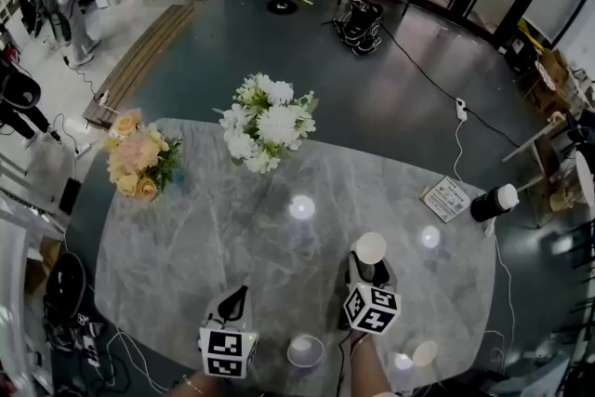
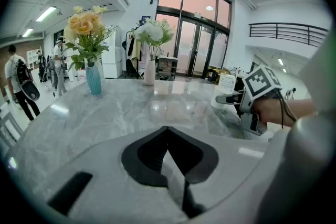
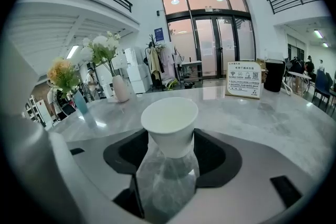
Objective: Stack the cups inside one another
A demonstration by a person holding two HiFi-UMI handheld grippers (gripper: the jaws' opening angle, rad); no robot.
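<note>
Right now the white paper cup (image 3: 169,126) stands upright between the tips of your right gripper (image 1: 371,267). Its jaws are spread wide, with the pads just beside the cup's walls rather than clamped on them, so that gripper has hold of nothing. In the head view the cup is right of centre on the grey marble table (image 1: 186,237).

A second cup (image 1: 305,350) stands at 7 o'clock from it, close to the table's near edge. A third cup (image 1: 425,353) is at 5 o'clock, also by that edge.

Your left gripper (image 1: 240,295) is at 8 o'clock from the white paper cup and well apart from it. Its jaws are closed tip to tip with nothing between them.

Farther out, the white flowers (image 1: 268,121) are at 11 o'clock. The peach flowers (image 1: 135,158) are at 10 o'clock, near the table's far left rim. A printed sign card (image 1: 446,198) stands at 2 o'clock. Just beside it, farther right, is a black canister (image 1: 485,204) with a white top.
</note>
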